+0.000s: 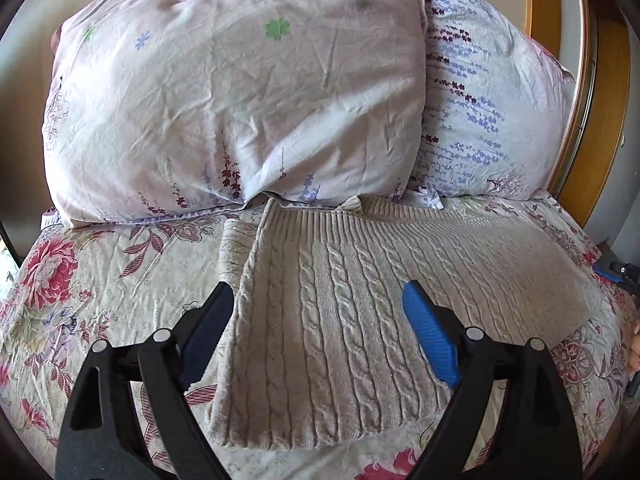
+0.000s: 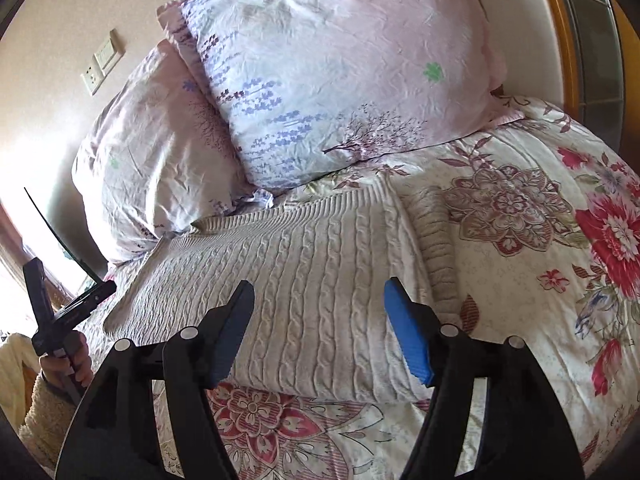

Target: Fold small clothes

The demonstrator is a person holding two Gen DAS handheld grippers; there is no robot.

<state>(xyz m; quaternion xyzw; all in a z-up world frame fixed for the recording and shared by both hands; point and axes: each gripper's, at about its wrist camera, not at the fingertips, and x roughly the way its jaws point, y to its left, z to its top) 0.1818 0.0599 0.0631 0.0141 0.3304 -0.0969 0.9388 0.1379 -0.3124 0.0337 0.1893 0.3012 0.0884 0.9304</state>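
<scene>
Both grippers, left gripper (image 1: 320,320) and right gripper (image 2: 318,320), hang wide open with nothing held, tilted down over the folded cable-knit sweater (image 1: 340,300). It lies flat on the floral bed (image 1: 100,280), ribbed hem toward the pillows (image 1: 240,100), cables running lengthwise away.

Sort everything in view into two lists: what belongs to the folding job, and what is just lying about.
Belongs to the job:
cable-knit sweater, folded on the bed
left tongs, open
right tongs, open

Just lying about:
two floral pillows
floral bedspread
wall sockets
</scene>
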